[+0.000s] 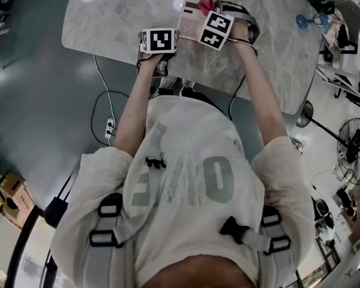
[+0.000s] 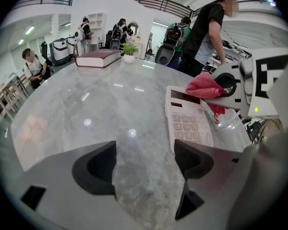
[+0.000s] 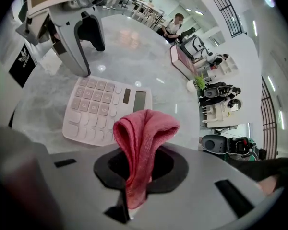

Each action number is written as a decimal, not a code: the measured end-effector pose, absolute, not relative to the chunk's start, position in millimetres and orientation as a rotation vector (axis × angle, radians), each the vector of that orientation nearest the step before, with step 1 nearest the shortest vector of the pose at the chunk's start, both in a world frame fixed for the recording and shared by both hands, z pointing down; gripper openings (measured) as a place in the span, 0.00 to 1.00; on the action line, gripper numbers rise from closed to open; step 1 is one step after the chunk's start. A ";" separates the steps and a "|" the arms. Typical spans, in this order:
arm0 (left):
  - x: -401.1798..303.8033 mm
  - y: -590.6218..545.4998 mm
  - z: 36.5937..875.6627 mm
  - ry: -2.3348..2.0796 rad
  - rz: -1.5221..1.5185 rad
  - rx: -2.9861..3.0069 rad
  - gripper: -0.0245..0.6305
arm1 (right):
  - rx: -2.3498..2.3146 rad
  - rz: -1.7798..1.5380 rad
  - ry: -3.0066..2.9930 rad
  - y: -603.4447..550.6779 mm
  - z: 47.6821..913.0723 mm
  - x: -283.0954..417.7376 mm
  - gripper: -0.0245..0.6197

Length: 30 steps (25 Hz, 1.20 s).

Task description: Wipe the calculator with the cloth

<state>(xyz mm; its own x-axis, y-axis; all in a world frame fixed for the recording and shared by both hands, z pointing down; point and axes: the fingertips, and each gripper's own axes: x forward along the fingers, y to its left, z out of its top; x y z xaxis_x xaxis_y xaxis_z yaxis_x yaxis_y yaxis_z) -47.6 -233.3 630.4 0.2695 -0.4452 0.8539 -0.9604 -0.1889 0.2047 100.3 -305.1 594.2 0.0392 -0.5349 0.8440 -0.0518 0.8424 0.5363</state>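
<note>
On the grey marble table [image 2: 86, 114] in a busy, bright hall, your right gripper [image 3: 133, 176] clamps the red cloth [image 3: 144, 131] over the calculator [image 3: 96, 111], your left gripper [image 2: 145, 164] gaping empty beside it.

white "adidas" with its logo on a black item [image 3: 23, 63]; shirt [image 1: 186, 179] print unclear.

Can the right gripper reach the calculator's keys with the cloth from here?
Probably yes: the right gripper, shut on the cloth, hangs close above the calculator, nothing between; the left gripper stands at its edge.
</note>
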 end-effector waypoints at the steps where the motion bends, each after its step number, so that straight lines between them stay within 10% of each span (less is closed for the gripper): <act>1: -48.2 -232.6 630.6 -1.287 0.847 1.767 0.61 | 0.495 -0.399 -1.495 -304.7 595.4 100.3 0.13; 30: -50.7 -233.3 634.3 -1.288 0.856 1.763 0.61 | 0.318 -0.312 -1.547 -214.7 625.9 79.3 0.12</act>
<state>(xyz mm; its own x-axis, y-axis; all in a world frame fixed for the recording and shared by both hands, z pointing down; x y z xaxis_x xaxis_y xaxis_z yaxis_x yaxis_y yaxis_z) -50.7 -233.3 634.3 0.2608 -0.4410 0.8588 -0.9626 -0.1868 0.1964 79.3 -214.7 625.9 0.0014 -0.3909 0.9204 -0.0031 0.9204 0.3909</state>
